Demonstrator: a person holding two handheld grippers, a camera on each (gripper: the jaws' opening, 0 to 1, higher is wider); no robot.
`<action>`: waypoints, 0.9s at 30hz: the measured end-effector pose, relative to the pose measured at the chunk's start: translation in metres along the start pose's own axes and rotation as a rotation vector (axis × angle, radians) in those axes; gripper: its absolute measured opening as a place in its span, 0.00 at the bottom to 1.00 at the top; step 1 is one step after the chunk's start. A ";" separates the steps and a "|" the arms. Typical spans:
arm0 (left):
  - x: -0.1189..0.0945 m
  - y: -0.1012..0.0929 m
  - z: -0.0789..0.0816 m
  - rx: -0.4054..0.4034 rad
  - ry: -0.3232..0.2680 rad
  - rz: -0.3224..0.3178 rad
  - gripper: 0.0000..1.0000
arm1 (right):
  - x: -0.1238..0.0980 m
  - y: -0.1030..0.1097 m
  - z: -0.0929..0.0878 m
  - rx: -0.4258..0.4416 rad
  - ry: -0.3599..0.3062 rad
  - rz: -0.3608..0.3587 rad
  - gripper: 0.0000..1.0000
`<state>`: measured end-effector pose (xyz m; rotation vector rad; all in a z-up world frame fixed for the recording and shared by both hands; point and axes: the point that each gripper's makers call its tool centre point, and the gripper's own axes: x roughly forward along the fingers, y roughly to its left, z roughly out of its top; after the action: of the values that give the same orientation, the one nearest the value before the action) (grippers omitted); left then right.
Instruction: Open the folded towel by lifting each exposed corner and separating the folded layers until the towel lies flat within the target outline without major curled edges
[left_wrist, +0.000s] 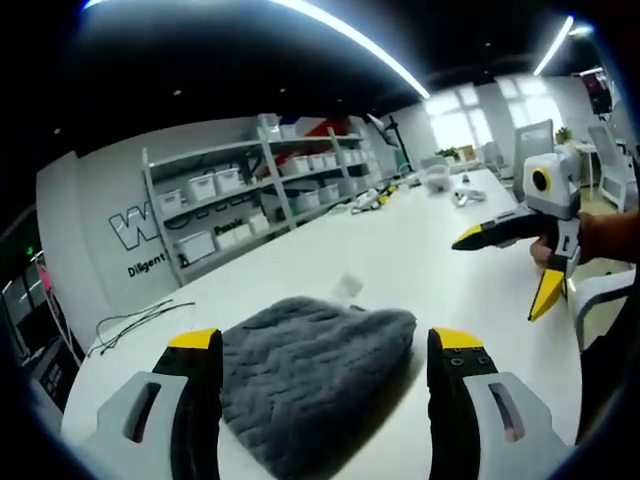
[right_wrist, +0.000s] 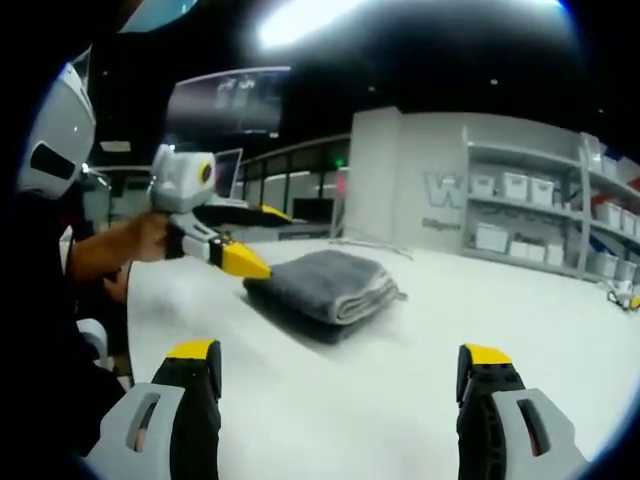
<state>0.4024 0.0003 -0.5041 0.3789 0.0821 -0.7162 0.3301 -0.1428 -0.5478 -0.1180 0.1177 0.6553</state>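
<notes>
Nearest in the left gripper view, the left tool (left_wrist: 324, 350) stands released, its two yellow-tipped jaws spread wide to either side of the folded grey towel (left_wrist: 310, 380); the towel lies on the white tabletop (left_wrist: 400, 250) between and just ahead of those jaws, and I cannot tell whether either jaw touches it; from the right gripper view the same towel (right_wrist: 325, 283) sits well ahead on the tabletop (right_wrist: 450, 320), still folded, its stacked layers showing along the near edge; the left tool (right_wrist: 250, 240) comes in from the left there, held by a hand (right_wrist: 150, 240), its yellow tips parted at the towel's far left corner, one tip above the cloth and one level with its edge; the right tool (right_wrist: 340, 375) is released as well, jaws wide apart over bare tabletop, well short of the towel; in the left gripper view that right tool (left_wrist: 515, 270) hovers off to the right, jaws splayed, gripped by a hand (left_wrist: 548, 250); white shelves with storage bins (left_wrist: 250, 200) line the far wall; a loose black cable (left_wrist: 140, 320) lies near the tabletop's far left edge.
</notes>
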 end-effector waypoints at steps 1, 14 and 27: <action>0.001 -0.001 0.000 0.002 0.000 -0.003 0.83 | 0.000 0.000 0.000 -0.001 0.001 0.000 1.00; 0.012 -0.007 0.005 0.046 -0.009 0.004 0.80 | -0.003 -0.003 -0.001 -0.007 0.005 -0.004 1.00; 0.018 -0.012 0.000 0.030 0.006 -0.015 0.78 | -0.004 -0.006 -0.006 0.005 0.012 -0.011 0.99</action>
<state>0.4084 -0.0191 -0.5115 0.4096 0.0796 -0.7323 0.3300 -0.1506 -0.5523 -0.1180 0.1297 0.6439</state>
